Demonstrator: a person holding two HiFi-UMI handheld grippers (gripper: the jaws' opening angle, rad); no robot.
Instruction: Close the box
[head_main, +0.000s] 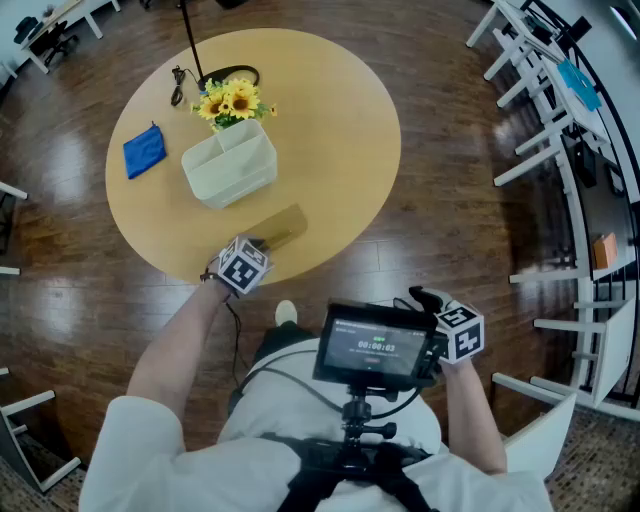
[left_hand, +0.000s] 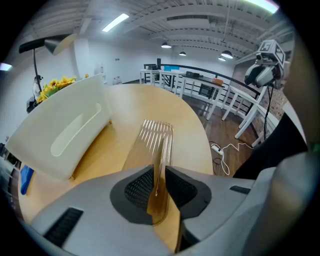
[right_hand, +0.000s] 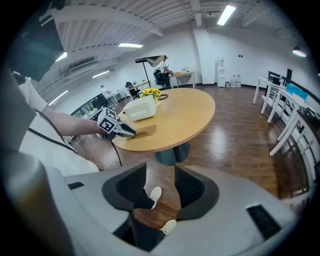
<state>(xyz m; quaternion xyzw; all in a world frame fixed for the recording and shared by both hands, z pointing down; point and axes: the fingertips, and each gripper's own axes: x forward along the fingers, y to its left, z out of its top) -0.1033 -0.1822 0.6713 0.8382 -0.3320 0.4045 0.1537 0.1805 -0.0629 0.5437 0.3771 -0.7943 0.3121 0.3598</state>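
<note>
An open white box (head_main: 230, 162) stands on the round wooden table (head_main: 340, 110), its interior split by a divider. Near the table's front edge lies a thin, clear amber lid (head_main: 280, 228), flat on the wood. My left gripper (head_main: 262, 245) is shut on the lid's near edge; the left gripper view shows the lid (left_hand: 156, 135) pinched between the jaws (left_hand: 159, 172), with the box (left_hand: 65, 135) just left of it. My right gripper (head_main: 425, 300) hangs off the table beside my body, open and holding nothing (right_hand: 160, 182), above the floor and my shoes.
A bunch of sunflowers (head_main: 230, 100) stands behind the box, a blue cloth (head_main: 145, 150) lies to its left, and a black lamp stand with cable (head_main: 195, 50) is at the back. A screen (head_main: 375, 345) is mounted at my chest. White desks (head_main: 540, 100) line the right.
</note>
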